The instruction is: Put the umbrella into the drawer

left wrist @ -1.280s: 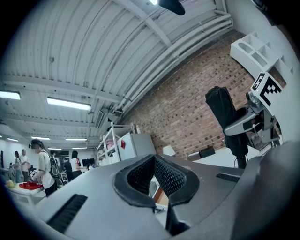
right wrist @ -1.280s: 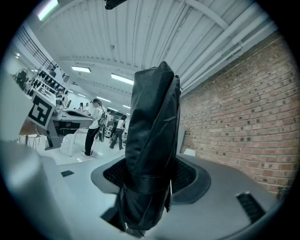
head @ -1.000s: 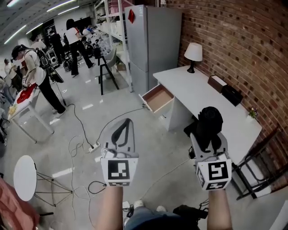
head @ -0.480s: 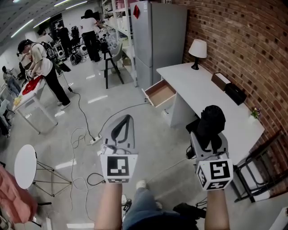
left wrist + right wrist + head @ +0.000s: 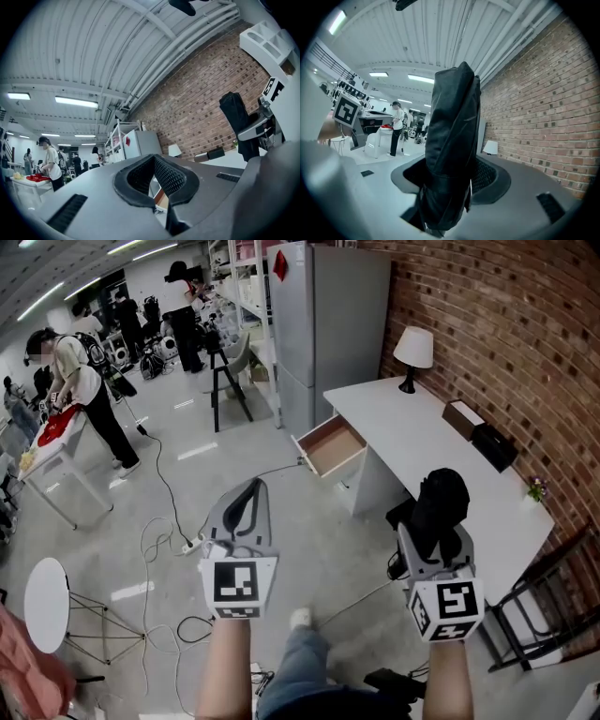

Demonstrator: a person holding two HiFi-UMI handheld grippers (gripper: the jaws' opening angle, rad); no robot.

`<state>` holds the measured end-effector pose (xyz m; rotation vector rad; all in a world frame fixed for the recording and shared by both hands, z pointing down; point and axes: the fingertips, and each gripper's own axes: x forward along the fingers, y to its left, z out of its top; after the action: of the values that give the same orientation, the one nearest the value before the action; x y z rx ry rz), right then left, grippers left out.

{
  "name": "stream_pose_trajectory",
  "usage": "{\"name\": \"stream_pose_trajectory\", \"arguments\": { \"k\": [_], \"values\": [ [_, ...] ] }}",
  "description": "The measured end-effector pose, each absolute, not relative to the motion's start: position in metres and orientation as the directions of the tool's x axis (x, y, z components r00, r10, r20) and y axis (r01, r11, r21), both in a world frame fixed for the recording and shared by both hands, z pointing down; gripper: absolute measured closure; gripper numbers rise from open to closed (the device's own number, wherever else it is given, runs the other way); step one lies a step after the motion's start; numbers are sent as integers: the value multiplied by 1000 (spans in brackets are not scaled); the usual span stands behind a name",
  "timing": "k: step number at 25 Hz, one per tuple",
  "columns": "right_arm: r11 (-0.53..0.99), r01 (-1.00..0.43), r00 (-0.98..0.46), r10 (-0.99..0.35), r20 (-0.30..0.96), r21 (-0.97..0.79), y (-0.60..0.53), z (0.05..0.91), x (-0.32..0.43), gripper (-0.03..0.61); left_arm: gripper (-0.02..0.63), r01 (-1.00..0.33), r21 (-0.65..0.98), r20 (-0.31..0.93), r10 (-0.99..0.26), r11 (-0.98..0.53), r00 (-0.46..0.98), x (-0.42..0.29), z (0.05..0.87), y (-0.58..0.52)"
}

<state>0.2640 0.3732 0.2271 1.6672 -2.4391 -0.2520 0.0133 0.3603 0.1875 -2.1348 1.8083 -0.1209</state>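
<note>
While the person stood on the grey floor, the right gripper was clenched on the umbrella. It was a folded black one in its sleeve, and it stood upright between the jaws with its top rising above them. In the right gripper view the two dark pads pressed on its lower part from either side. The left gripper was closed on nothing: its jaws met at the tips, and only the room showed through the loop of its pads. In the head view it lay at about nine o'clock from the right gripper, well apart from it.

The drawer stood pulled out from the near end of the white desk, its brown wooden inside showing. It lay at about one o'clock from the left gripper and ten o'clock from the umbrella, well apart from both.

On the desk a lamp stood at twelve o'clock from the umbrella. A brown box and a black box sat by the brick wall, at about one o'clock from the umbrella. A grey fridge rose at twelve o'clock from the drawer. A cable trailed over the floor at nine o'clock from the left gripper, and a round white stool stood at about eight o'clock from it. Far off at ten o'clock, a person bent over a small table.
</note>
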Motion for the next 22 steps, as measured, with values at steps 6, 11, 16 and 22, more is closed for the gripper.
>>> {"name": "stream_pose_trajectory", "arguments": {
  "k": [6,11,16,22],
  "values": [
    [343,-905,-337,-939,67,251,295,228,238,333,612,-941,-300,-148,-967,-158,209,-11,189,274],
    [340,-903,-331,-940,80,262,225,222,202,333,612,-935,-306,-142,-963,-179,230,-41,185,202],
    [338,-898,-323,-941,99,280,172,222,168,333,612,-934,-293,-132,-959,-204,251,-71,186,142],
    [327,-899,-310,-945,105,290,132,222,149,331,612,-928,-295,-127,-953,-229,275,-88,190,101]
  ]
}}
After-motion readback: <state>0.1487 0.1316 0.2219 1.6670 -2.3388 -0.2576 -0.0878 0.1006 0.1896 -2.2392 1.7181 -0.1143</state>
